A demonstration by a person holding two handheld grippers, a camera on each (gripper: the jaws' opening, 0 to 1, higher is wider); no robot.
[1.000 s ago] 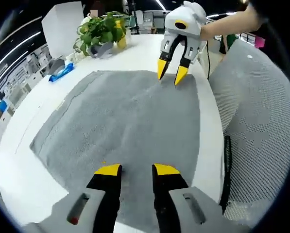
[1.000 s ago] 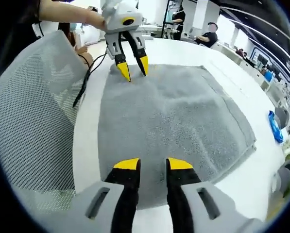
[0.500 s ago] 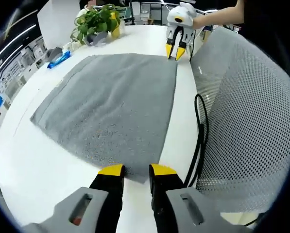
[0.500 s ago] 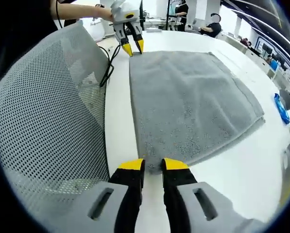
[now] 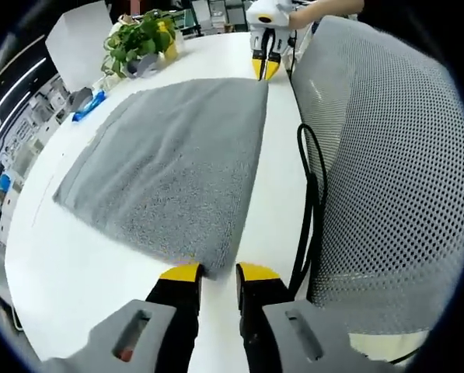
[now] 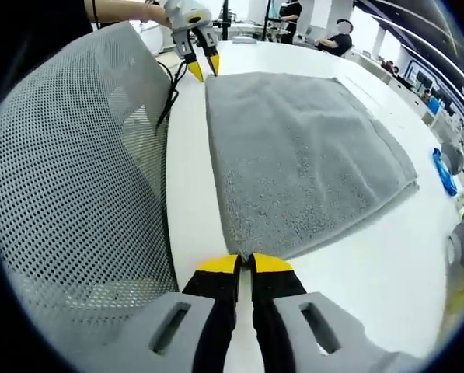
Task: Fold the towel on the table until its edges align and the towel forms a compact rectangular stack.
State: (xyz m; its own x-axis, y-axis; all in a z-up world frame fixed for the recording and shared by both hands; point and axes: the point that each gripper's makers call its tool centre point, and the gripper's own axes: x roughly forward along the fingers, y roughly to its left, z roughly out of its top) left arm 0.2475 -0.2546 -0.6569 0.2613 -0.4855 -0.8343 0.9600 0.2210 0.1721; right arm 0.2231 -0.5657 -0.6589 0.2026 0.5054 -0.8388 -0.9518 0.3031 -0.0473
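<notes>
Towel [image 5: 177, 155], grey and spread flat, lies on the white bench [image 5: 68, 264] in front of me, running lengthwise between my two tongs. My left tongs [image 5: 218, 272] sit at its near corner in the left gripper view, the yellow tips a little apart, and the corner lies just at the left tip; I cannot tell whether any cloth is caught between them. My right tongs [image 6: 243, 263] are at the opposite corner along the same long edge, tips pressed together with the towel's corner [image 6: 242, 254] meeting them right at the tips, so they look clenched on that corner. Each pair appears far off in the other's view, at the far end of the towel's edge, held by a hand [image 6: 130, 9]. A grey mesh chair back [image 5: 387, 171] stands close along that side of the bench, with a black cable [image 5: 308, 194] hanging between chair and bench edge. On the far side of the bench I see a potted green plant [image 5: 134, 43], a white box [image 5: 76, 43] and a small blue object [image 5: 89, 106], all clear of the towel.
</notes>
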